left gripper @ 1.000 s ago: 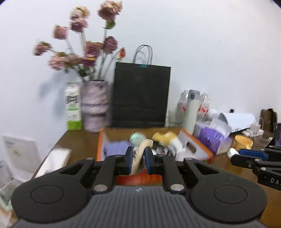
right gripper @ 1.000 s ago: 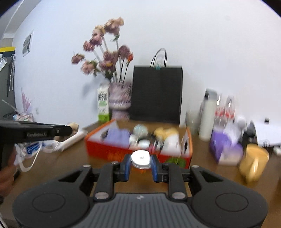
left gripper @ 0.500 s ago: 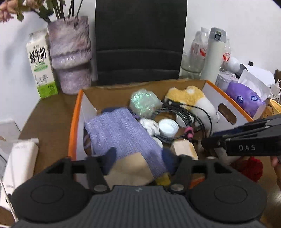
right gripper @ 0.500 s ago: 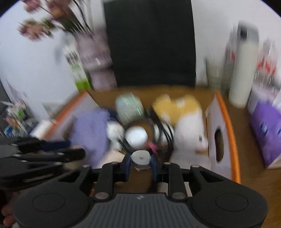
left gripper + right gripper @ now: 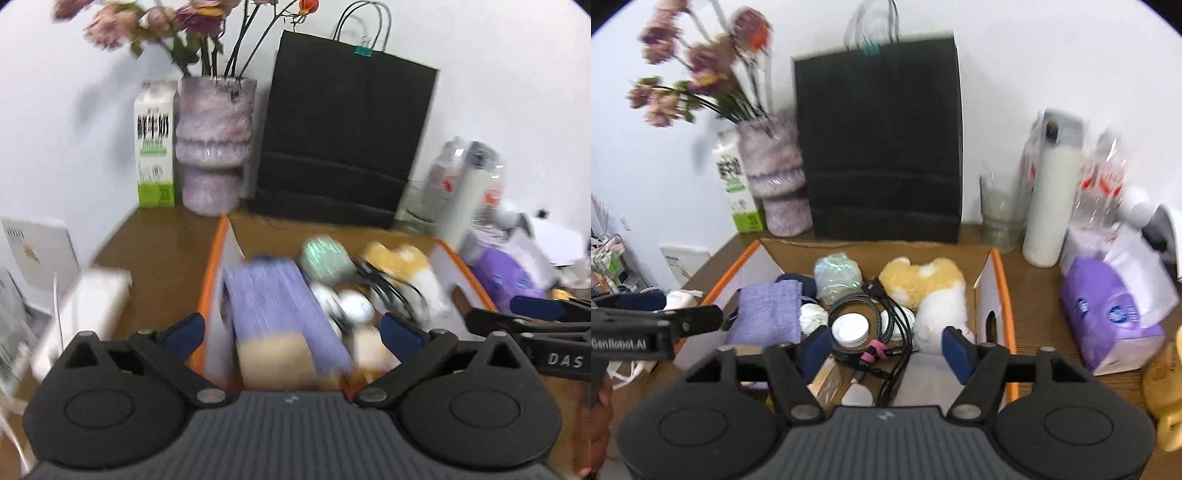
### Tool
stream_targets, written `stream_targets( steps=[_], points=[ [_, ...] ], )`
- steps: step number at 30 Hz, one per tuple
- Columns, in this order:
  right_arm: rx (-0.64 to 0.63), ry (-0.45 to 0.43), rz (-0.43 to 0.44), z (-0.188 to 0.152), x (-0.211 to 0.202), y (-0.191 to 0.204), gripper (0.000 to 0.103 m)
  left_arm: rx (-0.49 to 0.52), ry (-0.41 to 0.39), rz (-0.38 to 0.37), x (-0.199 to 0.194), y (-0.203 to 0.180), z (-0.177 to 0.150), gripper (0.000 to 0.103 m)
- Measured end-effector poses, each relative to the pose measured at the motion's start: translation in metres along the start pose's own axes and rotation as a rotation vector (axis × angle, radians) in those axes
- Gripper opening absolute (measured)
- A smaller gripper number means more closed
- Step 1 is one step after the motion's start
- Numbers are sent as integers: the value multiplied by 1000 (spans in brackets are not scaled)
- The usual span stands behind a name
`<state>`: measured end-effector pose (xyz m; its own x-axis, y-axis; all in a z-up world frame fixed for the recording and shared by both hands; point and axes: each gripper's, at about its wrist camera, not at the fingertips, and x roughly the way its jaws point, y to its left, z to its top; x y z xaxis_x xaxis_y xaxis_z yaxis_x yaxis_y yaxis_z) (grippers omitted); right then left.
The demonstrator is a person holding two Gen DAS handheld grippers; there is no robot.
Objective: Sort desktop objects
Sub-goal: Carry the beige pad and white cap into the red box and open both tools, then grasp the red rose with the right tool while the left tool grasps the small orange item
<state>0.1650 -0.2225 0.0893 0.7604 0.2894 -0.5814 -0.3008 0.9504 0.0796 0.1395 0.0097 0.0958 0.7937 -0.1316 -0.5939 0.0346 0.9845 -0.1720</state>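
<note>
A home or office desk: flower vase [image 5: 216, 144], milk carton [image 5: 155, 144], paper bag [image 5: 343, 140], tissues [image 5: 1108, 314].

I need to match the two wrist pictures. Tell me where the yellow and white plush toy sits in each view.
Left wrist view: the plush toy lies right of centre, blurred, at the far right of the orange-edged box.
Right wrist view: the plush toy lies just right of centre, against the box's right wall.
Shared landmark: the black paper bag behind the box.

In front of you the orange-rimmed cardboard box [image 5: 1004, 295] holds a folded purple cloth [image 5: 768, 317] left, a coiled black cable [image 5: 882, 317] centre and a yellow-and-white plush toy [image 5: 931, 288] right. Behind it stands the black paper bag [image 5: 882, 140], with the mottled purple vase [image 5: 775, 177] to its left.
</note>
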Motion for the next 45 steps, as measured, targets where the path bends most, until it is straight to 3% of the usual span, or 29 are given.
stream_targets(
  steps=[1,4,7,12,16,20,33,38,41,45],
  points=[
    [-16,-29,-6,-12,-10,3,83,-22,10,-22,-7,1,-16,103],
    [-58,-73,-70,-53,-33,15,83,-68,9,4,-27,-1,-60,103],
    [-62,-77,-84,-96,-53,23,83,-23,-42,34,-50,-8,-98,103],
    [-58,-44,-90,-150,-78,29,84,31,-61,57,-77,-14,-150,103],
    [-2,-18,-87,-182,-94,31,85,117,-47,93,-85,-15,-175,103],
    [31,-9,-69,-208,-103,37,89,116,-29,95,-88,-12,-183,103],
    [82,17,-87,-211,-101,32,91,123,-13,99,-83,-14,-185,103],
    [94,24,-81,-207,-99,28,91,92,-26,46,-75,-13,-172,103],
    [84,-8,-72,-188,-95,20,90,118,-39,9,-57,-22,-151,102],
    [-13,-78,-168,-146,-68,4,90,146,-18,-40,-21,-41,-124,94]
  ],
)
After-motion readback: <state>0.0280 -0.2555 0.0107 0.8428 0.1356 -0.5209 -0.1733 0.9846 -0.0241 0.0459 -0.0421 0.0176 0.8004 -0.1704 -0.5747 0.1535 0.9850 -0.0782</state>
